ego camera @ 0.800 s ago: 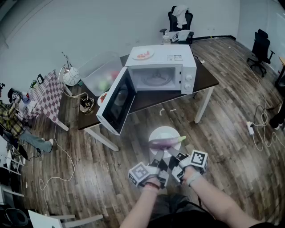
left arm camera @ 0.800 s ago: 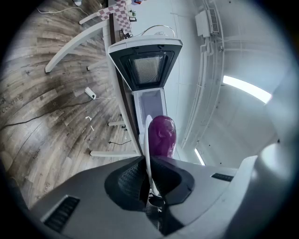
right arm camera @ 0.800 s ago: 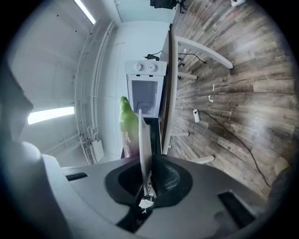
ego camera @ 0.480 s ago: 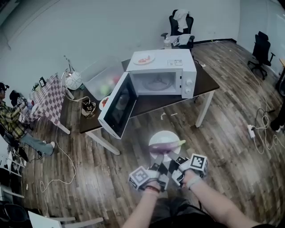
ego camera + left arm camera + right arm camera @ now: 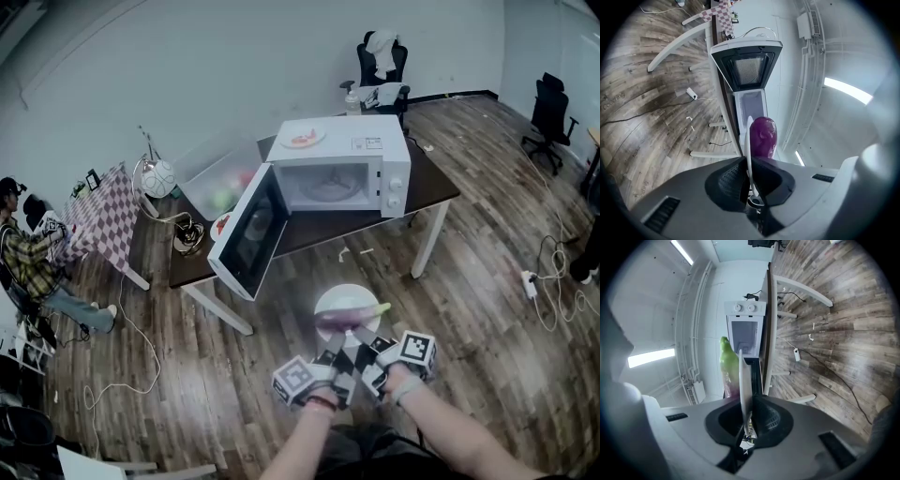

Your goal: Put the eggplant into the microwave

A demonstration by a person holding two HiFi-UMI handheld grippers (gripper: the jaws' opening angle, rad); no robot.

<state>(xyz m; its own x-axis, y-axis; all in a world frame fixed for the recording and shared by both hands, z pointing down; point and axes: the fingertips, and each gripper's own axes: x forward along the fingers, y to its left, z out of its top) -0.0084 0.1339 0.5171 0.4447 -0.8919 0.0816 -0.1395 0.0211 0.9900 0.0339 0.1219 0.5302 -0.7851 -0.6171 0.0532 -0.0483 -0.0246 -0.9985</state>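
Pinching near rim of white plate [image 5: 345,298] with left tool [image 5: 334,347], pads pressed on it. Purple eggplant [image 5: 349,321] lying on plate, over wood floor [image 5: 469,309]. Right tool [image 5: 362,343] clamped on same rim, just beside left. Microwave [image 5: 342,173] on bench [image 5: 427,183] ahead, door open, well apart.

The plate [image 5: 343,297] and eggplant [image 5: 350,321] now sit slightly lower in head view.
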